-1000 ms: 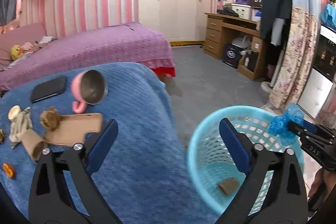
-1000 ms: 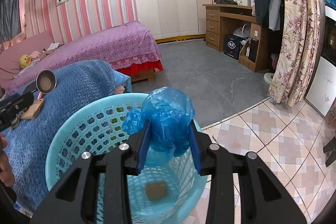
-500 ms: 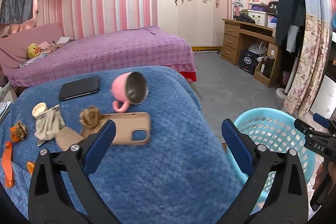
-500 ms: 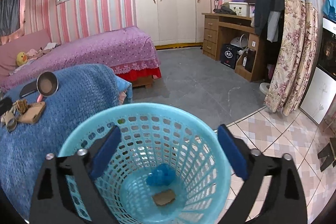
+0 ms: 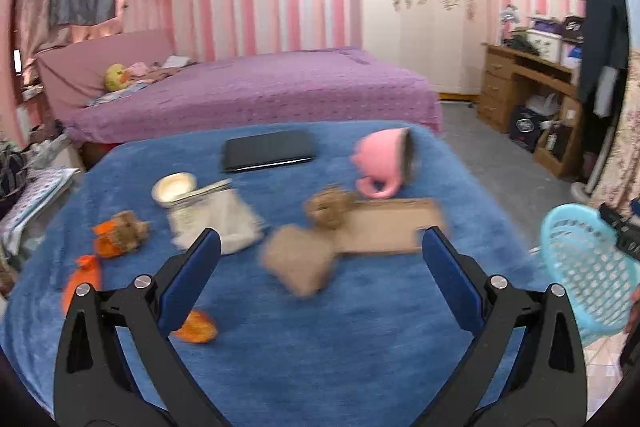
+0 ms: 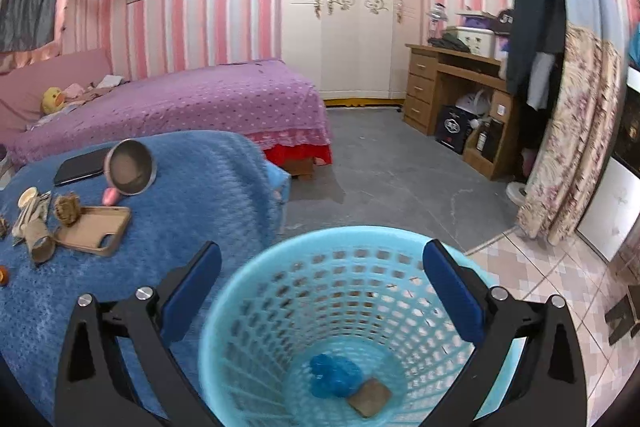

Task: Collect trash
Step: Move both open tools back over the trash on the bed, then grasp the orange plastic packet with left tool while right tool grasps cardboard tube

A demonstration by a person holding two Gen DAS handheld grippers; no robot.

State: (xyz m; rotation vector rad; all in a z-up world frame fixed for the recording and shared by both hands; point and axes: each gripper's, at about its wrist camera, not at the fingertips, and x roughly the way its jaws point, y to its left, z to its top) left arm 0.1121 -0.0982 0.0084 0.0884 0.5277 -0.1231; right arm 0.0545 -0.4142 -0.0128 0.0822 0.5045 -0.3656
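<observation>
2 grippers are in play, and both stand wide with nothing between their blue pads. The right gripper (image 6: 322, 287) hangs over the light-blue basket (image 6: 248, 291), its jaws opening to their widest; below it, on the basket floor, lie a crumpled blue plastic bag (image 6: 334, 375) and a small brown scrap (image 6: 370, 403), so that drop looks finished. The left gripper (image 5: 320, 267) points down over the blue blanket (image 5: 360, 347), spread wide and holding nothing, with a crumpled brown paper piece (image 5: 298, 263) lying between and just beyond its pads. Around that lie a brown paper wad (image 5: 330, 205), a white wrapper (image 5: 216, 219), orange scraps (image 5: 196, 327) and a tan phone case (image 5: 384, 227); farther off sit a pink cup (image 5: 380, 163) on its side and a black phone (image 5: 268, 155), which I judge are not trash. The step in hand seems to be the left side's reach for the next piece. That calls for lowering the pads to either side of the brown paper, closing on it without snagging the blanket, then carrying it across to the basket at the blanket's right edge.
</observation>
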